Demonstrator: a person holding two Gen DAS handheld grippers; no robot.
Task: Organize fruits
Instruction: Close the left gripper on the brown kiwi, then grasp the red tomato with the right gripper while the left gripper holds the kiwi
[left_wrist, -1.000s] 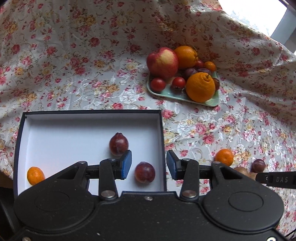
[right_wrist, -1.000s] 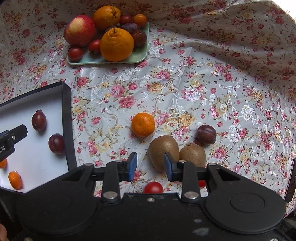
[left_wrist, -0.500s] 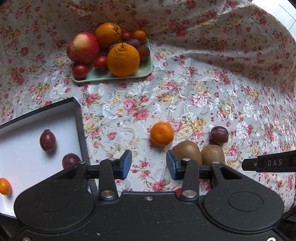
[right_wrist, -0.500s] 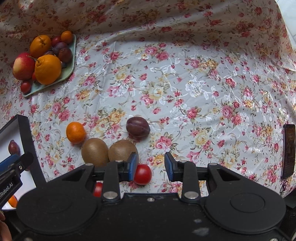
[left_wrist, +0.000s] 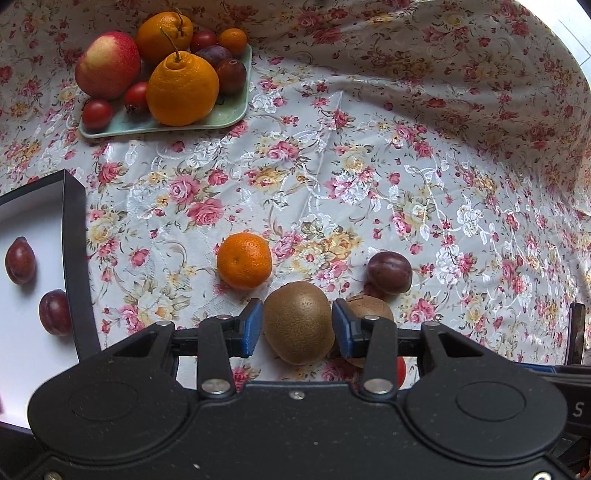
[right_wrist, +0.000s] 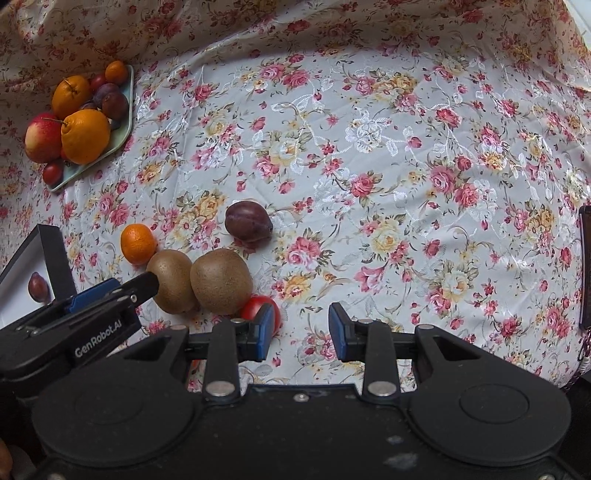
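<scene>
Floral tablecloth (left_wrist: 332, 166), creased, shiny, daylight at upper right

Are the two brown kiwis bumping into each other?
Touching. In the right wrist view, the left kiwi and right kiwi press together with no tablecloth showing between them.

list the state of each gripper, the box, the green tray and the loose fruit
left gripper: open, jaws either side of a kiwi
left kiwi: on the cloth, not lifted
right gripper: open, holding nothing
box: open, two plums inside
green tray: piled with fruit
mandarin: loose on the cloth
plum: loose on the cloth
</scene>
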